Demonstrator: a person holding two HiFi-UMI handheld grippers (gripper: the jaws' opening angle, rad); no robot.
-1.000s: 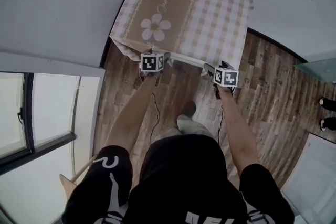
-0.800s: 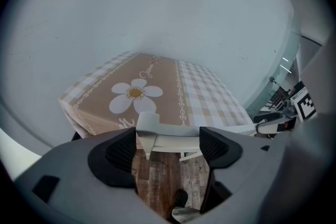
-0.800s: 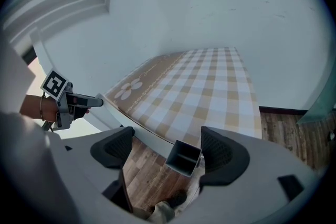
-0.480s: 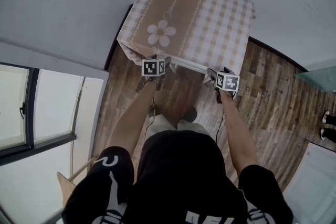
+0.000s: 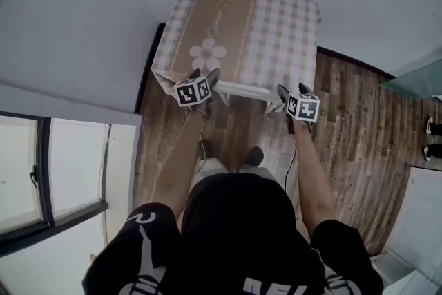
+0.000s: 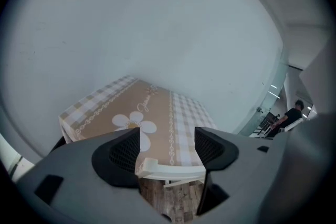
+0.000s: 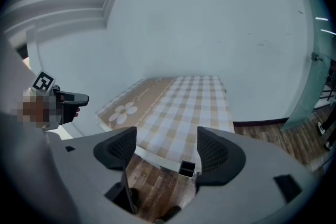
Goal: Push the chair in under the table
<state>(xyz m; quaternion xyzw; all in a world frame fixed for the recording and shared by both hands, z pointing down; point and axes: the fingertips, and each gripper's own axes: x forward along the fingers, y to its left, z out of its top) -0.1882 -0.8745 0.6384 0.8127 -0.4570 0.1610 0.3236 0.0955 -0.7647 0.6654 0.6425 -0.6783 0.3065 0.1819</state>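
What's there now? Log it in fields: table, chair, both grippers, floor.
table: covered by a checked cloth with a daisy
chair: white top rail at the table's near edge, seat not visible
left gripper: jaws apart, just closed a little, pads off the rail
right gripper: jaws apart, just closing a little, gripping nothing
floor: wood planks

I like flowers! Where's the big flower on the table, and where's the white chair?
flower (image 5: 206,51): head view, the flower's middle.
chair (image 5: 248,89): head view, the middle of its white top rail.
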